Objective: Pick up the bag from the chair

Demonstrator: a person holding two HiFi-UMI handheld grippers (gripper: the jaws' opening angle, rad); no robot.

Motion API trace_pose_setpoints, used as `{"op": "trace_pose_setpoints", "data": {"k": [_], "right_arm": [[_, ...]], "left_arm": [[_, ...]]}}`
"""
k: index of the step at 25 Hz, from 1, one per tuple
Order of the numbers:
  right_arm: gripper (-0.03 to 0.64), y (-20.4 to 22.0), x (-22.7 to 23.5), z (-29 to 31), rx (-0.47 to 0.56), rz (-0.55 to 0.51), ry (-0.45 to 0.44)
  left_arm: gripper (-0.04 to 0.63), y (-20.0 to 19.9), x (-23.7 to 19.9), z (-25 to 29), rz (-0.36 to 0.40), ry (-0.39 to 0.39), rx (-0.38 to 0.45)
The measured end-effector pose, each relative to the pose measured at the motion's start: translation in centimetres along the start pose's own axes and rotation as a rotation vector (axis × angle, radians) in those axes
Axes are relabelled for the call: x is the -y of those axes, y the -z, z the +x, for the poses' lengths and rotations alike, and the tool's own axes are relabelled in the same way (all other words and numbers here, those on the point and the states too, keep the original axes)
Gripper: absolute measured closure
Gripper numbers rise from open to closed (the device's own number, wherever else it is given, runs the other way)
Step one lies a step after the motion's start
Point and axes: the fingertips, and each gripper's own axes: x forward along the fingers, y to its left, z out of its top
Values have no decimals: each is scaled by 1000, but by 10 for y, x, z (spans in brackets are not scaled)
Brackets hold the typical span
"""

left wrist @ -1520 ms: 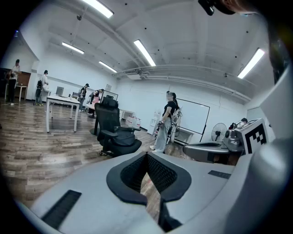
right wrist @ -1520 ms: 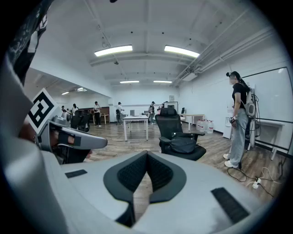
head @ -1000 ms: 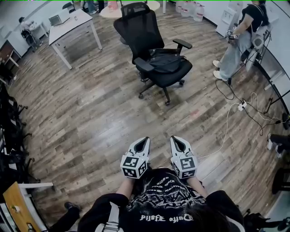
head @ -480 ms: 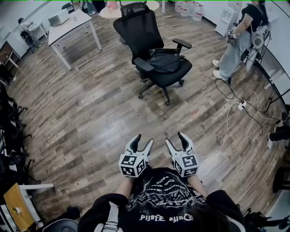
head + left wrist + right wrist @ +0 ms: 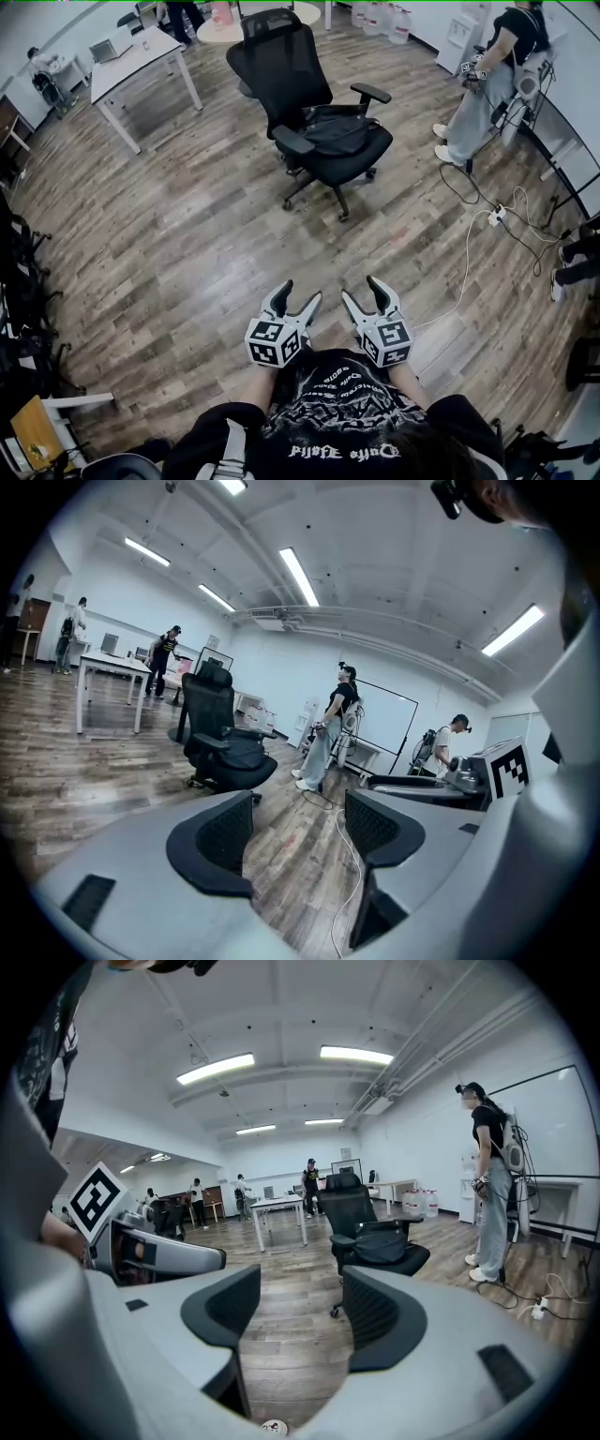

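Chair: black office chair with a tall mesh back, two padded armrests and a wheeled star base. It serves as the reference point below.
Bag: dark, soft and slumped, lying on the chair seat between the armrests.
Left gripper: well in front of the chair, held at the operator's chest. Grey moulded shell. The jaws stand apart with only floor showing between the dark, finely ribbed pads.
Right gripper: just beside the left one, equally far from the chair. The jaws are spread and hold nothing.
Floor: wood-grain planks, slightly glossy.
Table: white rectangular top on thin legs, behind the chair to its left.
Person: standing to the right of the chair.
Cable: thin, white, curving across the floor to the front right of the chair.
Hard to make out: the bag's straps and closures. The near armrest covers its left edge, and the seat hides part of the chair base.
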Motion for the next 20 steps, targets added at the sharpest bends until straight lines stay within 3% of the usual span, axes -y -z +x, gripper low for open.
{"op": "trace_pose_setpoints", "data": {"k": [10,14,20], "right_arm": [[331,-5,-17,37,17,14,74],[331,-7,-7,45,27,35,114],[331,-5,28,62,6,50,107]], "left_arm": [[279,-14,-48,8,34,59,-26],[279,-18,-56,19,36,78,-42],[279,-23,-50,55,28,95,-55]]}}
